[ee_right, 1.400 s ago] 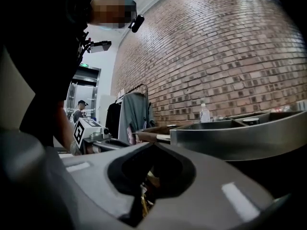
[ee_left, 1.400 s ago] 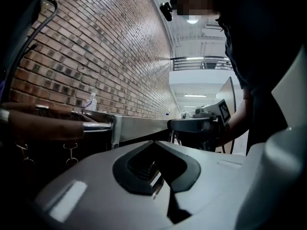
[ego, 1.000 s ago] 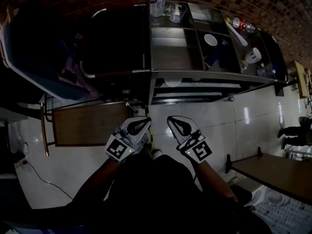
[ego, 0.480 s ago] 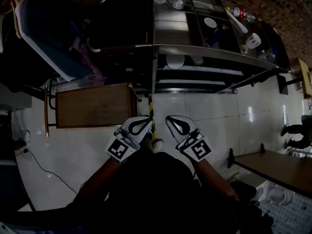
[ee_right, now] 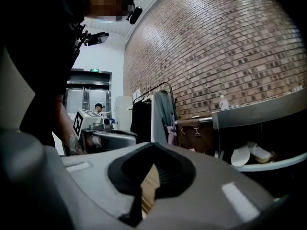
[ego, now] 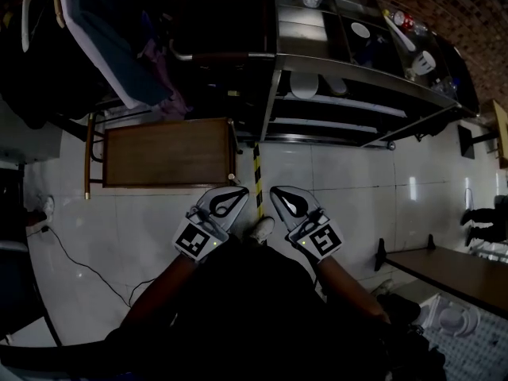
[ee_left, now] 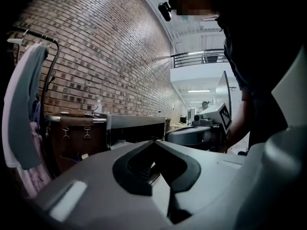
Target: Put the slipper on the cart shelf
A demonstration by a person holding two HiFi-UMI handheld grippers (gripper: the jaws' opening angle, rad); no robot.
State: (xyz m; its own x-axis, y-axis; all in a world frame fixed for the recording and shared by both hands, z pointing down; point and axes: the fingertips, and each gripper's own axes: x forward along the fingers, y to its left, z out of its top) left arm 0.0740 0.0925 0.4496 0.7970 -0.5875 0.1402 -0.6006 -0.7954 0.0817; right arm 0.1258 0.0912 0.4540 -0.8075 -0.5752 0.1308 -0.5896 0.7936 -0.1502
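From the head view, we hold both forearms bent and drawn in close to the body. The left gripper (ego: 234,198) and right gripper (ego: 283,198) sit side by side above the white floor tiles (ego: 357,189), their tips angled slightly toward each other. Each marker cube faces up. The toe of a white shoe (ego: 261,228) shows between them. Ahead stands the metal cart (ego: 361,63), well apart from both grippers. On its shelf (ego: 357,101) under the top deck lie two pale shapes (ego: 304,86) that look like slippers, though we cannot be sure. A low wooden counter (ego: 163,151) stands left of the cart, and garments (ego: 107,34) hang beyond it.

In the left gripper view, the left gripper (ee_left: 154,142) is level, its jaws pressed together with nothing between them. The right gripper's marker cube shows beside it.

In the right gripper view, the right gripper (ee_right: 153,144) is also level, closed and empty. The pale shapes (ee_right: 240,155) rest on the cart shelf off to the right, before a brick wall (ee_right: 230,47).
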